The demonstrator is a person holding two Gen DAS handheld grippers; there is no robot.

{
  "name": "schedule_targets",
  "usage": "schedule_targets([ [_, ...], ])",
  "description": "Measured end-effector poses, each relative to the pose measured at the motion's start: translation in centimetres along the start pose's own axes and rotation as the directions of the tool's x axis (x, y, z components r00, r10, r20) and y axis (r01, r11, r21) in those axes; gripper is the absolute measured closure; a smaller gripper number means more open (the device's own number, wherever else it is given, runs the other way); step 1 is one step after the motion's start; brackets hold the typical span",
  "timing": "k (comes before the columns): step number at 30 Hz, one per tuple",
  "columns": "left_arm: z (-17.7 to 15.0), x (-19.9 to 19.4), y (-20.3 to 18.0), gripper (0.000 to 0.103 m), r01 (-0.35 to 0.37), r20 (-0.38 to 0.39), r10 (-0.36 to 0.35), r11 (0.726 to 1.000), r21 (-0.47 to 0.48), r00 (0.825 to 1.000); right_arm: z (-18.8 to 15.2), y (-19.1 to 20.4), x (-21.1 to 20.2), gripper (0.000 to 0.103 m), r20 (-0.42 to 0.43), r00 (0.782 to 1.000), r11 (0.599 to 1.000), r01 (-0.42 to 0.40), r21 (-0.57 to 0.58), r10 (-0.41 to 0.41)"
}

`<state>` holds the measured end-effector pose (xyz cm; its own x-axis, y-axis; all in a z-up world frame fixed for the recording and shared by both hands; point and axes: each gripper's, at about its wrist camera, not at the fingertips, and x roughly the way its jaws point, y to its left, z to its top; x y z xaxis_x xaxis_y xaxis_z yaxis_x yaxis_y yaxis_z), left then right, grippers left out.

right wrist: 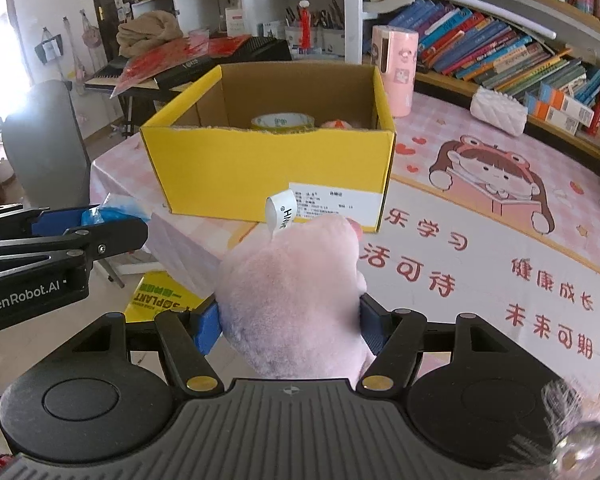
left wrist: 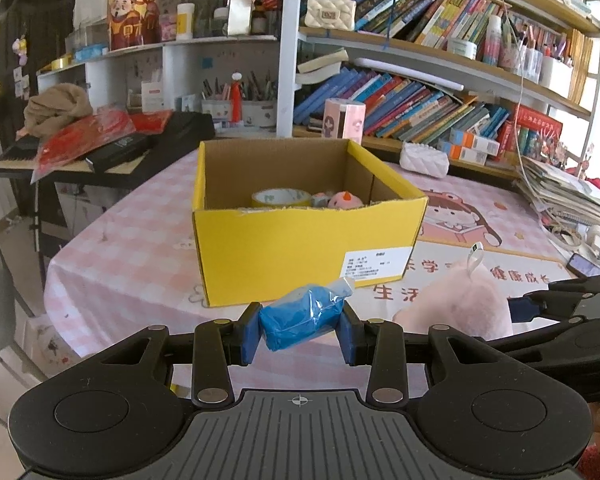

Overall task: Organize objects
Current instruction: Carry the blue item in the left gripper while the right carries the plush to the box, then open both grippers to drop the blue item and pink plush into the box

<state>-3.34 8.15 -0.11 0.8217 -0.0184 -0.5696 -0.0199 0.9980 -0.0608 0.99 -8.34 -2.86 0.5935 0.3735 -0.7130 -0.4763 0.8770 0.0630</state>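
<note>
Crinkly blue packet (left wrist: pixel 305 316) in left tool (left wrist: pixel 300 334); fluffy pink plush (right wrist: pixel 292 300) in right tool (right wrist: pixel 290 330).

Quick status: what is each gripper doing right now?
Left gripper: closed on the blue plastic-wrapped packet.
Right gripper: closed on the pink plush toy.

Yellow box (left wrist: pixel 300 248) with white label (left wrist: pixel 376 264); blue packet (left wrist: pixel 304 318); pale pink plush toy (right wrist: pixel 292 292); pink-and-white checked cloth (left wrist: pixel 140 248) on the bench, cartoon girl print (right wrist: pixel 492 176), red characters.
</note>
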Motion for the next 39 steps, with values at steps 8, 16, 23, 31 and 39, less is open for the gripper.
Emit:
schedule_targets([
  [8,1.4,0.2,0.5,0.066,0.000,0.041,0.000,1.000,0.001,0.999,1.6,0.4,-0.3,0.038,0.042,0.999,0.999,0.018,-0.028,-0.017],
  [16,5.2,2.1,1.1,0.066,-0.044,0.118,0.048,0.999,-0.031,0.992,6.7,-0.9,-0.1,0.038,0.143,0.990,1.000,-0.007,-0.023,0.010],
  [23,8.6,5.0,1.7,0.066,-0.111,0.151,0.122,0.990,-0.082,0.981,12.2,-2.4,2.5,0.038,0.229,0.973,0.999,-0.020,-0.049,0.031],
  [31,10.2,10.0,1.9,0.066,-0.190,0.088,0.199,0.976,-0.109,0.976,14.5,-2.5,8.3,0.038,0.187,0.978,0.977,-0.057,-0.205,0.096],
  [39,10.1,14.1,1.2,0.066,-0.233,-0.010,0.233,0.970,-0.076,0.973,14.8,-2.1,13.1,0.037,0.062,0.982,0.933,-0.147,-0.329,0.176],
])
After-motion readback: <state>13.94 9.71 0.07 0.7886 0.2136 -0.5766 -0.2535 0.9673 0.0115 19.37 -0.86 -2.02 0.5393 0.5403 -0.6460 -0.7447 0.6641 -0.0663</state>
